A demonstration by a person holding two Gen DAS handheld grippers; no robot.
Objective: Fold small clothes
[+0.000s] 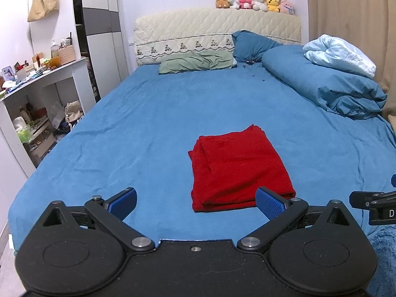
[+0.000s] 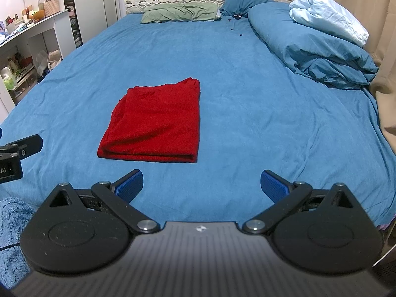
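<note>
A red garment [image 1: 237, 168] lies folded into a neat rectangle on the blue bed sheet [image 1: 138, 128], its folded edge toward me. My left gripper [image 1: 196, 201] is open just short of that near edge, its right blue pad overlapping the garment's near right corner in view; contact is unclear. In the right wrist view the same red garment [image 2: 156, 123] lies ahead and to the left. My right gripper [image 2: 201, 184] is open over bare sheet [image 2: 247, 113], a little in front of the garment's near right corner, with nothing between its fingers.
A rolled blue duvet [image 1: 326, 81] with a pale blue blanket [image 1: 339, 54] fills the bed's right side. Green [image 1: 195, 61] and blue pillows lie at the headboard, with plush toys [image 1: 255, 2] on top. A cluttered white shelf unit [image 1: 42, 91] stands left of the bed.
</note>
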